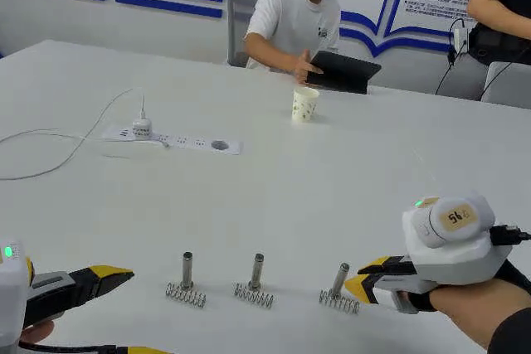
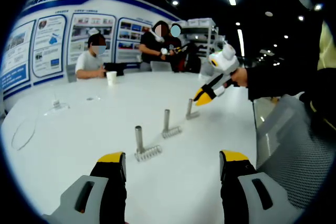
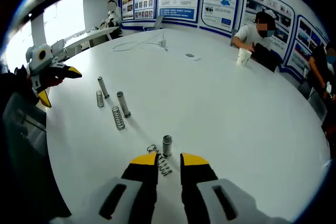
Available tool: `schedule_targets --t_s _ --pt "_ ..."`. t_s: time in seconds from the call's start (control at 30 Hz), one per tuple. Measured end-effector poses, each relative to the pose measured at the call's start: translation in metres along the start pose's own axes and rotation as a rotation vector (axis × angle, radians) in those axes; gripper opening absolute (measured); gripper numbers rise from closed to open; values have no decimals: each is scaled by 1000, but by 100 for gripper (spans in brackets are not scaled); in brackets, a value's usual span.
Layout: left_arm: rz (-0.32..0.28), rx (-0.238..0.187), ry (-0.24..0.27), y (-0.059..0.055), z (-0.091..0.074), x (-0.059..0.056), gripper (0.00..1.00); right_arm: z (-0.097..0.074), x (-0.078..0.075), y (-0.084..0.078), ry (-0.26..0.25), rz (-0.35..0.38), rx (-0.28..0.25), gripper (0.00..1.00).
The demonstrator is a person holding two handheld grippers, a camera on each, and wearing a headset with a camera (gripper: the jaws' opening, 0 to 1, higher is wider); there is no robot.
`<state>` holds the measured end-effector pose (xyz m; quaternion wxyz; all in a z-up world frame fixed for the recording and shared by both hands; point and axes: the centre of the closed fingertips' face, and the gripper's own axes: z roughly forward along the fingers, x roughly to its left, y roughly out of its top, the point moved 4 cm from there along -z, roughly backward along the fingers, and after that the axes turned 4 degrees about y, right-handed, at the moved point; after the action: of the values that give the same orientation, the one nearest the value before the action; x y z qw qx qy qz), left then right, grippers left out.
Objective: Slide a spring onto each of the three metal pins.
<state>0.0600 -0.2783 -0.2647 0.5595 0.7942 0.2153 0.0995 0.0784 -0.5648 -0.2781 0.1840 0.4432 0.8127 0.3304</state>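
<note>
Three metal pins stand upright in a row on the white table (image 1: 274, 180): left pin (image 1: 187, 269), middle pin (image 1: 257, 270), right pin (image 1: 340, 278). A spring lies flat in front of each: left spring (image 1: 185, 294), middle spring (image 1: 254, 295), right spring (image 1: 339, 302). My right gripper (image 1: 358, 286) is low beside the right pin, its jaws only narrowly open. In the right gripper view the right gripper (image 3: 169, 159) hovers over that spring (image 3: 164, 165), just short of the pin (image 3: 167, 145). My left gripper (image 2: 173, 157) is wide open and holds nothing, a short way from the left pin (image 2: 139, 139).
Farther back on the table lie a white power strip (image 1: 170, 140) with a plugged cable and a paper cup (image 1: 304, 104). A seated person with a tablet (image 1: 342, 70) is at the far edge, and another person stands at the right.
</note>
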Motion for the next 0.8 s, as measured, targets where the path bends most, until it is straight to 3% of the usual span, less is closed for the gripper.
schedule_targets --t_s 0.33,0.8 --pt "0 7 0 -1 0 0 73 6 -1 -18 94 -68 43 18" --pt "-4 18 6 -4 -1 0 73 19 1 -32 211 -283 91 17"
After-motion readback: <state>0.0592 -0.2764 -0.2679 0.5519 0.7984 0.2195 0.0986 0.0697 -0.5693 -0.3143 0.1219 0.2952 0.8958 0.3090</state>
